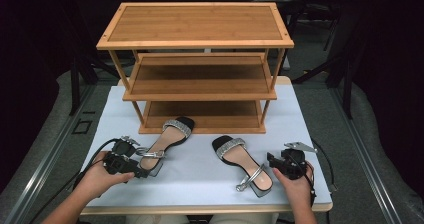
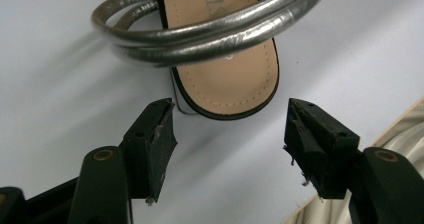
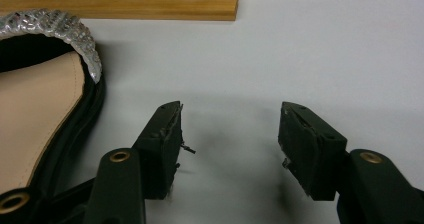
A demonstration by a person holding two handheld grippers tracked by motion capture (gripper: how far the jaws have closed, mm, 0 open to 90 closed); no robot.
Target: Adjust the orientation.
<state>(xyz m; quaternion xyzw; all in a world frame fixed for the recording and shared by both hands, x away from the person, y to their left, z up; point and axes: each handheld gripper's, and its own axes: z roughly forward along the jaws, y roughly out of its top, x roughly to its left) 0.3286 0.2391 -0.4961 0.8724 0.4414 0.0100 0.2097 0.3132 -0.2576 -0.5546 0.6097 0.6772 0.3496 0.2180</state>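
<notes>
Near the tabletop's front-left corner lay the left sandal (image 1: pixel 165 141), heel toward the left gripper (image 1: pixel 142 173), whose jaws stood apart just short of that heel, nothing between them. Toward the front-right corner, the right sandal (image 1: pixel 241 163) lay beside the right gripper (image 1: pixel 270 160), jaws likewise apart and empty. Behind both stood the wooden rack (image 1: pixel 195 39).

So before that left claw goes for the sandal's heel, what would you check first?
1. Left gripper jaws open: ok.
2. Heel of the left sandal lined up between the jaws: ok, just ahead of them, not yet gripped.
3. Silver strap out of the jaws' way: ok, it loops farther up the sandal.
4. Right gripper open and holding nothing: ok.
5. Right sandal lying flat on the table: ok.
6. Shelves of the wooden rack free: ok.
</notes>
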